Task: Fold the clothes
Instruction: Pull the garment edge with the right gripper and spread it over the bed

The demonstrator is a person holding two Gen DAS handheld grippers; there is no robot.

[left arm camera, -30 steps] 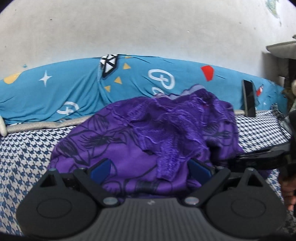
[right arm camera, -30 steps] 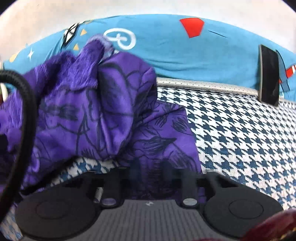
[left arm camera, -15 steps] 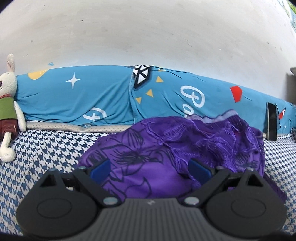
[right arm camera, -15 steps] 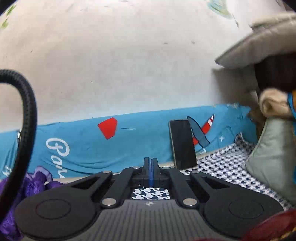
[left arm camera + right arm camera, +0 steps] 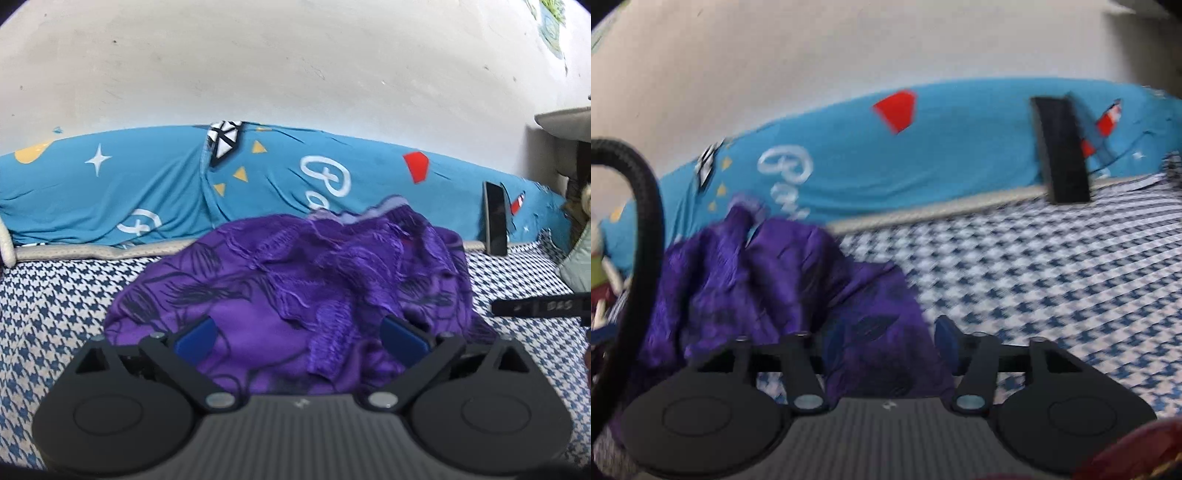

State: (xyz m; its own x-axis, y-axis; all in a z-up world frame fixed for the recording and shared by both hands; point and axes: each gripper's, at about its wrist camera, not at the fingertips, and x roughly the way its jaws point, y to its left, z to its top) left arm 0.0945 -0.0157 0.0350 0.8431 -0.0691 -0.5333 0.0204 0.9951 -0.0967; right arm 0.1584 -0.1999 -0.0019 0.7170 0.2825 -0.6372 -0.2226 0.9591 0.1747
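Note:
A crumpled purple garment (image 5: 306,280) with dark floral print and a lace part lies heaped on the houndstooth bed cover (image 5: 55,302). My left gripper (image 5: 297,338) is open, its blue pads wide apart at the near edge of the heap, with cloth lying between them. In the right wrist view the same purple garment (image 5: 768,288) sits at the left, and a flap of it reaches between the blue pads of my right gripper (image 5: 892,341), which is open. That view is blurred by motion. The right gripper's black body (image 5: 543,305) shows at the right edge of the left wrist view.
A blue patterned bolster (image 5: 147,184) runs along the white wall behind the bed. A black phone (image 5: 495,218) leans against it at the right; a grey pillow (image 5: 578,262) lies beyond. A black cable (image 5: 646,229) loops at the left. Bare houndstooth cover (image 5: 1052,277) spreads rightwards.
The right gripper was shut and raised towards the wall half a second ago; now it is open and down at the garment's right edge. The left view has swung slightly right.

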